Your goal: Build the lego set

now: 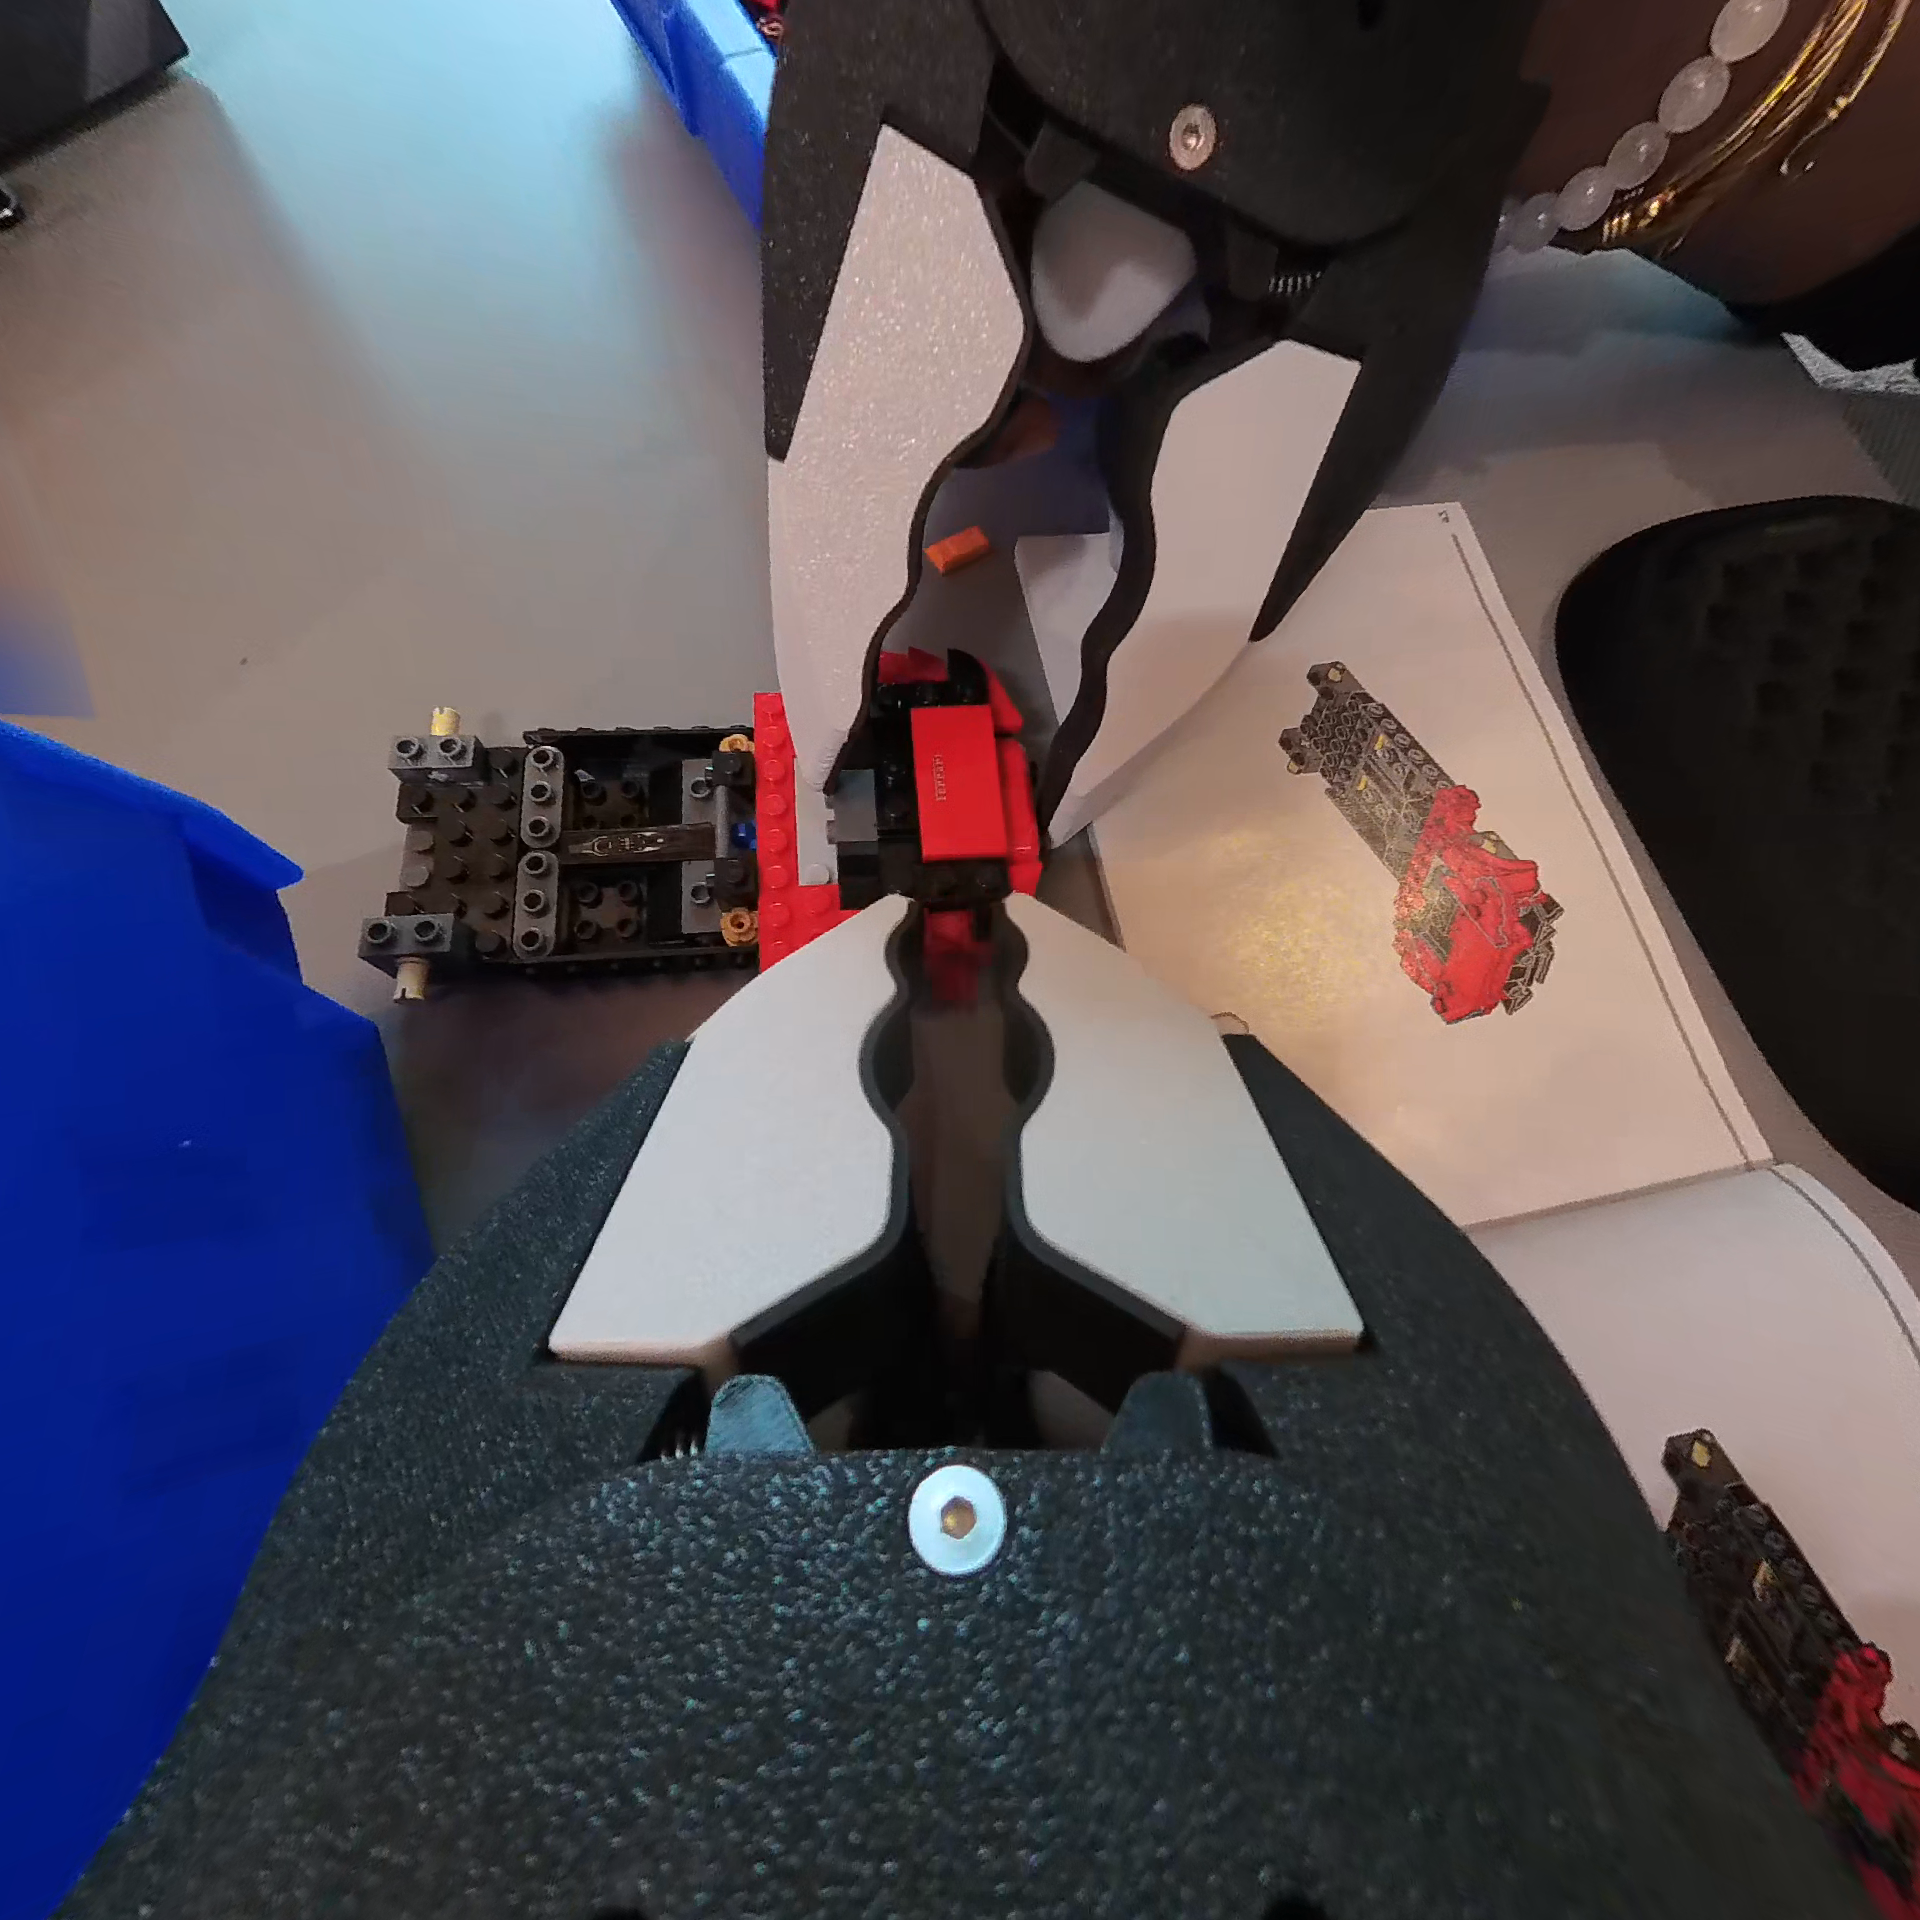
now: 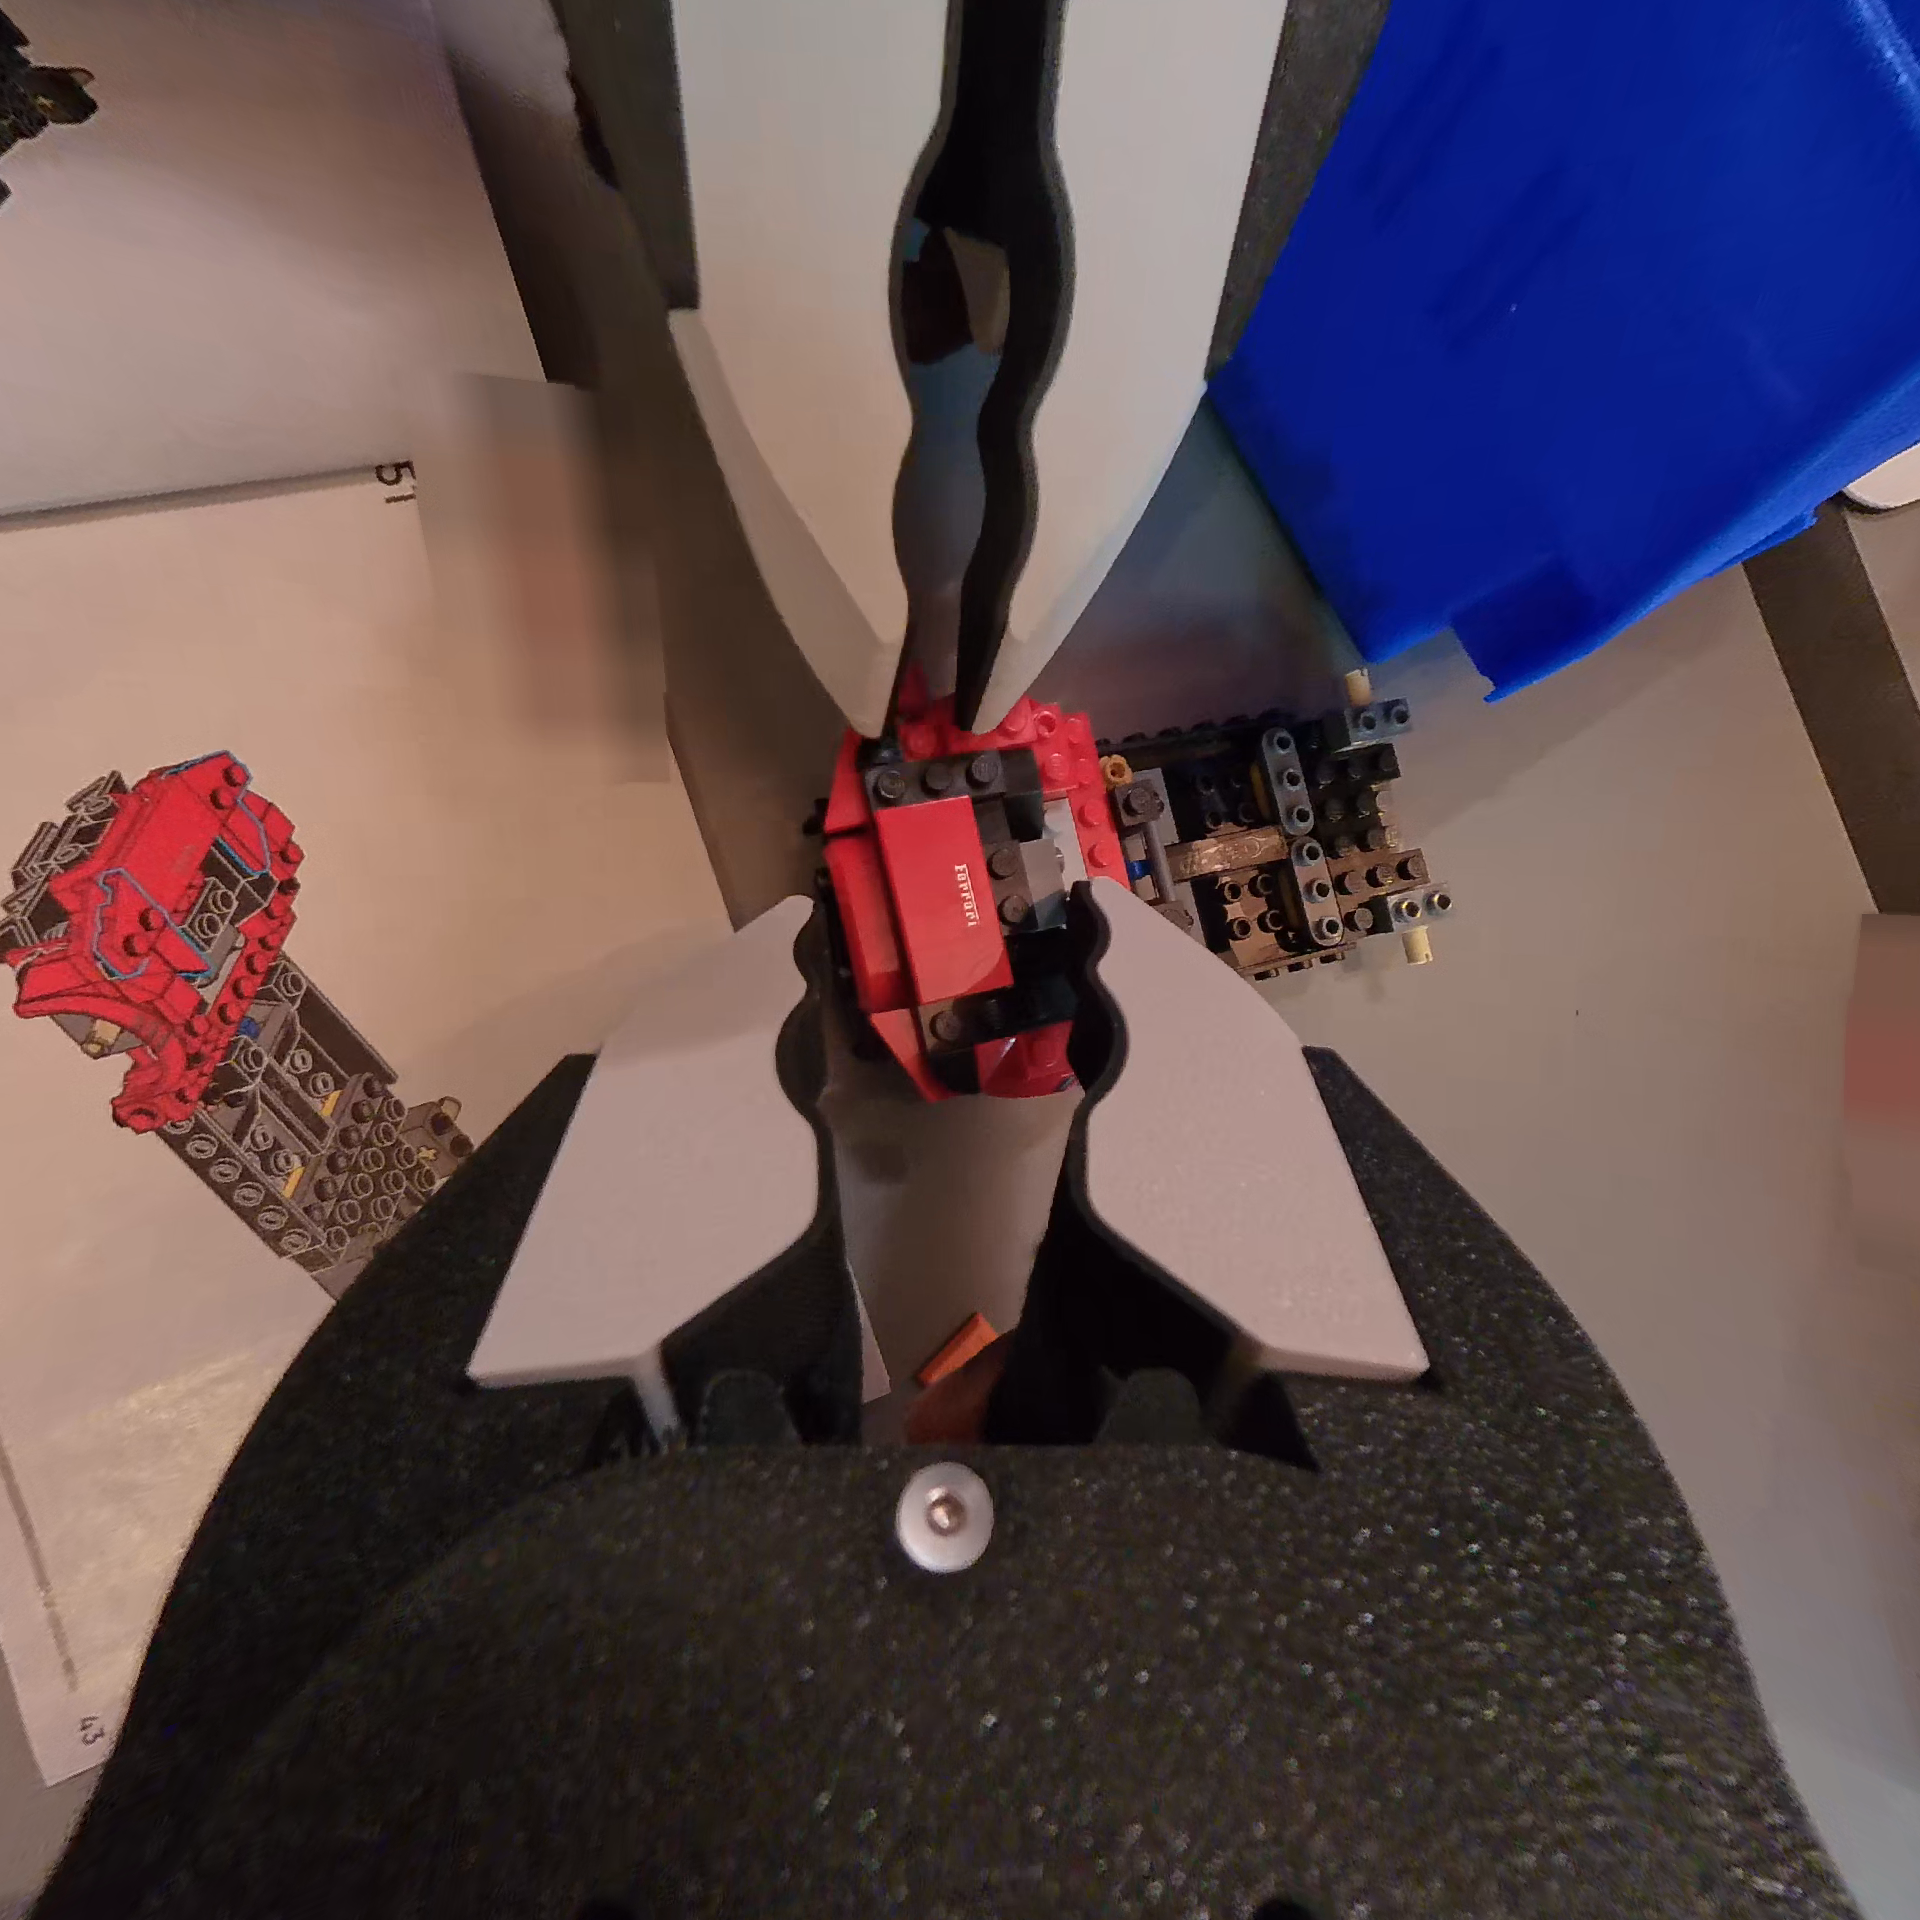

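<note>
A partly built Lego car lies on the grey table. Its black and grey chassis (image 1: 561, 852) points left, and its red body section (image 1: 961, 790) carries a smooth red tile on top. My left gripper (image 1: 954, 920) is shut on the near red end of the body. My right gripper (image 1: 940, 795) comes down from above, its fingers pressed on both sides of the red section. In the right wrist view, my right gripper (image 2: 945, 899) straddles the red section (image 2: 894, 935). There the left gripper (image 2: 940, 707) pinches its far end, and the chassis (image 2: 1278, 862) sticks out to the right.
An open instruction booklet (image 1: 1351, 935) lies right of the car and shows in the right wrist view (image 2: 260, 727). A blue bin (image 1: 156, 1143) stands close on the left. A small orange piece (image 1: 956, 549) lies behind the car. A black object (image 1: 1766, 779) sits at the far right. Only a small space, under 4 cm, lies between the two pairs of fingers.
</note>
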Tool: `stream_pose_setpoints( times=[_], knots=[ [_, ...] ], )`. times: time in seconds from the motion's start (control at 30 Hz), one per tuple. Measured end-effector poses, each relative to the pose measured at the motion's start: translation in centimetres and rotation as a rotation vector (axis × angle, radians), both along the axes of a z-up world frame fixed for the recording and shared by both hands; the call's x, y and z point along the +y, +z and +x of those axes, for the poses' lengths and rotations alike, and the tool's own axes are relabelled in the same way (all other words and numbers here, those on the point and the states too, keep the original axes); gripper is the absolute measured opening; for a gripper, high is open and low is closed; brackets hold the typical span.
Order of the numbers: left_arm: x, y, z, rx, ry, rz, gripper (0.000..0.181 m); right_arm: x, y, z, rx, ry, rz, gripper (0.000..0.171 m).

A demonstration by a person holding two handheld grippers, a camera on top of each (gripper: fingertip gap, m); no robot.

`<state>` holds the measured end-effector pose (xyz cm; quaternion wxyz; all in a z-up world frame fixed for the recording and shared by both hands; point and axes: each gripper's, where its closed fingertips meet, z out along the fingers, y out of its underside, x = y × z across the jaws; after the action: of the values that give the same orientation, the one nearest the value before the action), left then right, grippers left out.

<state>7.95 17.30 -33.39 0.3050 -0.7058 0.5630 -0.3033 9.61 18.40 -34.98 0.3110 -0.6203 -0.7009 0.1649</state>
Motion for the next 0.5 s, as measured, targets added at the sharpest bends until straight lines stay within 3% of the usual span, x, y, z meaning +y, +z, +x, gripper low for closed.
stream_pose_setpoints(
  times=[0.27, 0.37, 0.5],
  knots=[
    [0.4, 0.3, -0.5, 0.002, 0.017, 0.030, 0.008, 0.0, 0.1, 0.0, 0.007, -0.001, -0.006, 0.043],
    [0.8, 1.6, -1.9, 0.025, 0.095, 0.086, 0.017, 0.0, 0.2, 0.1, 0.019, -0.004, -0.013, 0.043],
    [1.7, 0.7, -5.8, 0.241, 0.295, 0.196, 0.021, -0.3, 1.9, -0.3, 0.116, -0.020, -0.023, 0.038]
  ],
)
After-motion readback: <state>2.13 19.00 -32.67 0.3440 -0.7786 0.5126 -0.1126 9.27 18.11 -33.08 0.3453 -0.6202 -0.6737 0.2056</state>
